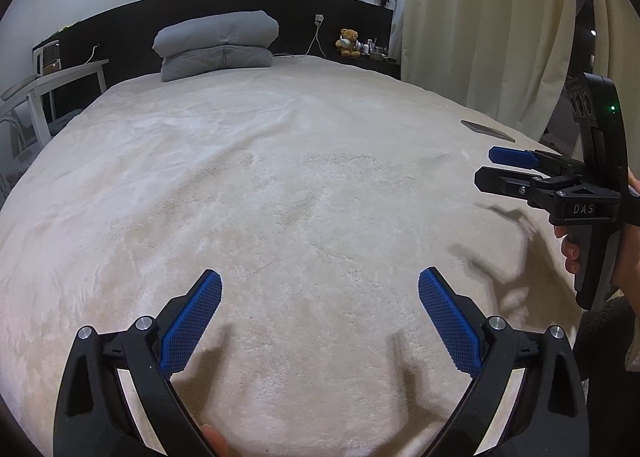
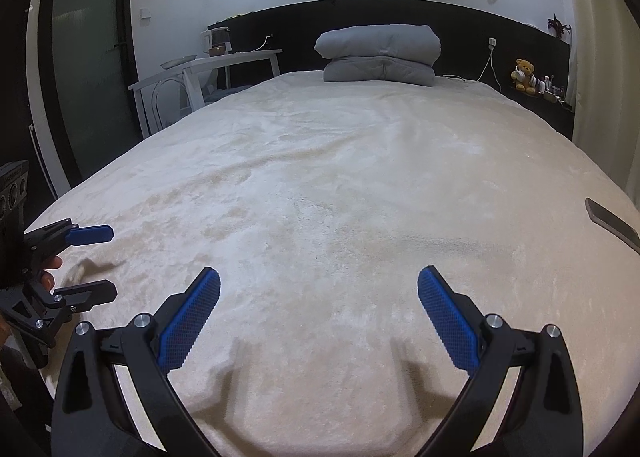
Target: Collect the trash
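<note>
A wide bed with a cream plush blanket (image 1: 280,177) fills both views (image 2: 340,197). No trash shows on it. My left gripper (image 1: 320,285) is open and empty, held low over the near end of the bed. My right gripper (image 2: 319,285) is open and empty too, beside it on the right. The right gripper also shows in the left wrist view (image 1: 486,167), and the left gripper shows in the right wrist view (image 2: 104,263). A flat dark phone-like object (image 1: 486,130) lies on the blanket near the right edge, also in the right wrist view (image 2: 612,222).
A folded grey duvet (image 1: 218,43) sits at the black headboard (image 1: 300,17). A teddy bear (image 1: 349,42) and small items stand on the right bedside shelf. A white table (image 1: 52,85) stands left of the bed. Cream curtains (image 1: 480,25) hang on the right.
</note>
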{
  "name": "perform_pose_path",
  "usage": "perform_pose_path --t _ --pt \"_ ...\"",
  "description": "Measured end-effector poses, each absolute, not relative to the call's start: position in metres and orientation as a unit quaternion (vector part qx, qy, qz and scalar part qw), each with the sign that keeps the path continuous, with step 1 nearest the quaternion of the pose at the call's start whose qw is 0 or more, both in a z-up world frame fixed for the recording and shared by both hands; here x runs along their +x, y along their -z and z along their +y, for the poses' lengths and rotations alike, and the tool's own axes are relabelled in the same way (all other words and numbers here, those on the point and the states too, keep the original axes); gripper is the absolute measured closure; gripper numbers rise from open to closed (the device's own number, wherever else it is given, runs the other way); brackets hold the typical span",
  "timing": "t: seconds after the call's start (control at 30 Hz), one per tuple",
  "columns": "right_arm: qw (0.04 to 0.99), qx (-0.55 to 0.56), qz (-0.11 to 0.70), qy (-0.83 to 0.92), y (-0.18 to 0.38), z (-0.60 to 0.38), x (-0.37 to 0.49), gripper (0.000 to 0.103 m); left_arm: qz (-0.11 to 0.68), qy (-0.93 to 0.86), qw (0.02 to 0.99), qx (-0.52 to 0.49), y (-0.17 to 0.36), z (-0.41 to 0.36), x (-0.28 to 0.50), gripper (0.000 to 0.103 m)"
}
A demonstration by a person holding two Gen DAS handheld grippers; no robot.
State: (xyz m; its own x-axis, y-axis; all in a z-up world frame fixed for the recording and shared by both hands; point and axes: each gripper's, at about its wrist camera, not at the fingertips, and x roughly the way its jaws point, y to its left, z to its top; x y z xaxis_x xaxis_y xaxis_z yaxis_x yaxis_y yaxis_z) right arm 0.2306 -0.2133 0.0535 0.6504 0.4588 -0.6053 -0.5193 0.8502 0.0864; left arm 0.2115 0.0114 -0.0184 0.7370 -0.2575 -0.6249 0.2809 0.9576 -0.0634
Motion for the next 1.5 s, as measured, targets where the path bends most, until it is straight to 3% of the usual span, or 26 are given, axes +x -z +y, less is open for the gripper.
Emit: perform_pose_path --t 1.5 --pt "0.905 -0.06 0.321 -0.272 -0.0507 -0.2114 0.2311 0.005 0.332 0.148 0.931 0.03 0.0176 0.008 0.213 0.006"
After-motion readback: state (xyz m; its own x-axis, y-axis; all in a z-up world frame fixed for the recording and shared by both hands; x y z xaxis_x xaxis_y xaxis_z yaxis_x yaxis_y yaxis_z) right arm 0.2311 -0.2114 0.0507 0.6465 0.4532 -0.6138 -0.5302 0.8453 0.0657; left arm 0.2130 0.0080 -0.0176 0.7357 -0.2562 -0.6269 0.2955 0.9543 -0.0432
